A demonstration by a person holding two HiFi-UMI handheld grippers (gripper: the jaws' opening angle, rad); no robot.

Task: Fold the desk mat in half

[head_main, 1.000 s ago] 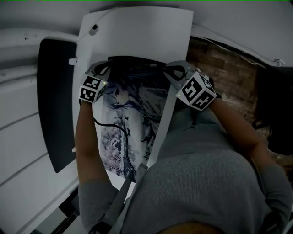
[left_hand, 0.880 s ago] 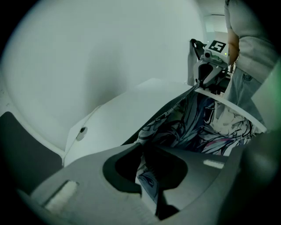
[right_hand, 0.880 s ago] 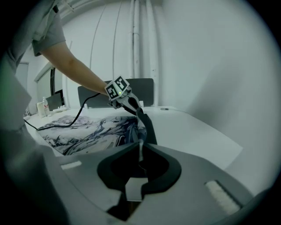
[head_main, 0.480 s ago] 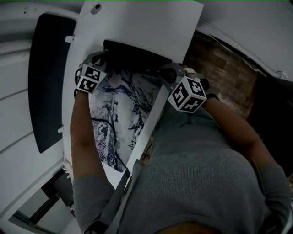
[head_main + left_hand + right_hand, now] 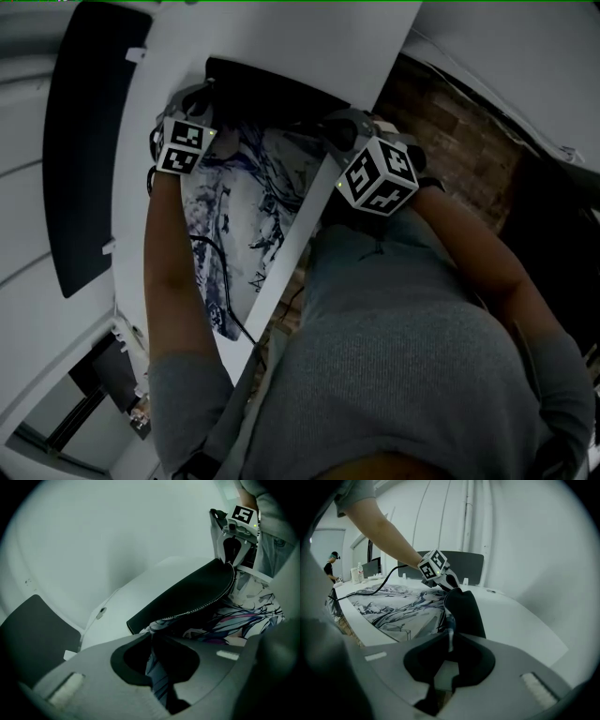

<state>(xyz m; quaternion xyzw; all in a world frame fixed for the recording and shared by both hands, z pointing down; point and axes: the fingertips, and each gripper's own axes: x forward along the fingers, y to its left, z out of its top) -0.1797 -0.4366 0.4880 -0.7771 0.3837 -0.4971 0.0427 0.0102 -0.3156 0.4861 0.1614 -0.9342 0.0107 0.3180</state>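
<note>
A rectangular fabric desk mat (image 5: 246,211), printed with a blue-and-white ink drawing on top and black on its underside, lies on the long white desk (image 5: 309,42). In the head view it runs from about 7 o'clock up to 12 o'clock. Its far end is lifted and curled back, so a band of the stitched black underside (image 5: 187,597) faces up at 12 o'clock, while the rest of the printed face lies flat.

The left gripper (image 5: 199,101) has the raised end at its 10 o'clock corner. In the left gripper view the mat's edge passes between the jaws (image 5: 157,667), which are closing on it, pads against the fabric. The right gripper (image 5: 339,127) has the corner at 1 o'clock. Its own view shows the thin edge of the mat standing upright, pinched between its nearly closed jaws (image 5: 447,660).

A thin black cable (image 5: 217,277) trails across the printed face toward 7 o'clock. A dark grey flat panel (image 5: 80,159) stands along the desk's edge at 9 o'clock, apart from the mat.
</note>
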